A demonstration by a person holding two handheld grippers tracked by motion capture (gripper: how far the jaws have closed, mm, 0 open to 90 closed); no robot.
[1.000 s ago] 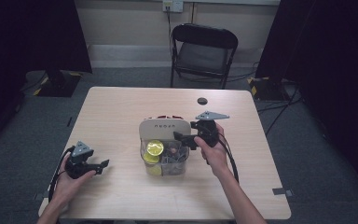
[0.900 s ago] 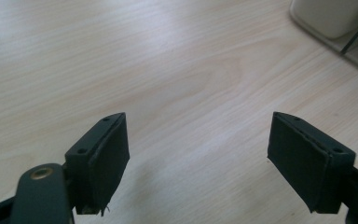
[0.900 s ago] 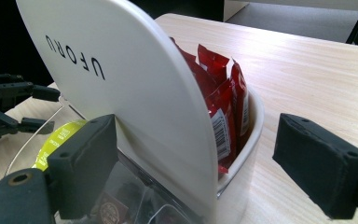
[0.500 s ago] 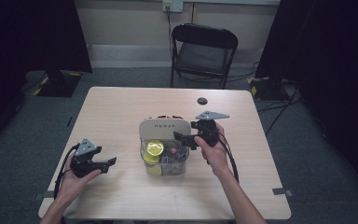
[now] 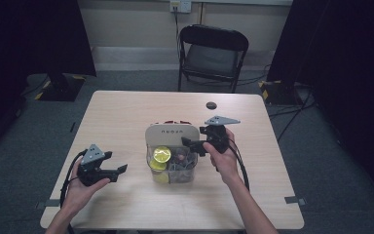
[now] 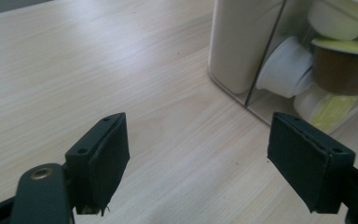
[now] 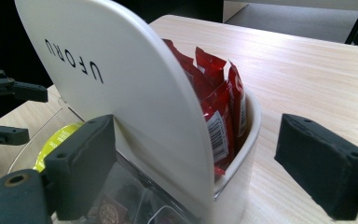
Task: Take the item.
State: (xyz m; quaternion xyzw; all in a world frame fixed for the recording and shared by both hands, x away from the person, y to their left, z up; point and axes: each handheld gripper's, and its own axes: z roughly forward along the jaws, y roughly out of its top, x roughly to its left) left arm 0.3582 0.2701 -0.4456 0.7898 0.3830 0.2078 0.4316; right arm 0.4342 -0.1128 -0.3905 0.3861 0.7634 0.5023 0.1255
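The left gripper [image 5: 121, 168] has moved in across the desk [image 5: 126, 112] since a second ago: it was out near the left edge, and now it sits closer to the organizer [image 5: 171, 134], pointing at it. The right gripper [image 5: 191, 143] has hardly shifted; it hangs at the organizer's right side, over the rim. I read this as the left hand coming in to help, either to steady the organizer or to take something from its clear front part, so the work looks to be at its approach stage, with nothing picked up yet.

Both grippers are wide open and hold nothing. In the left gripper view the jaws stand far apart over bare wood, and the organizer's white wall [image 6: 242, 42] and the pods [image 6: 284, 67] behind the clear panel lie ahead and to the right, still apart from the jaws. In the right gripper view the jaws straddle the organizer's tall white back panel [image 7: 121, 84]; the left jaw is just in front of it and the right jaw well off to the side. The red sachets [image 7: 219, 107] stand upright in the rear compartment, between the jaws but beyond them.

The organizer sits near the middle of the desk, with yellow-lidded pods [image 5: 161, 155] in its front compartment. A small dark disc [image 5: 211, 105] lies farther back on the desk.
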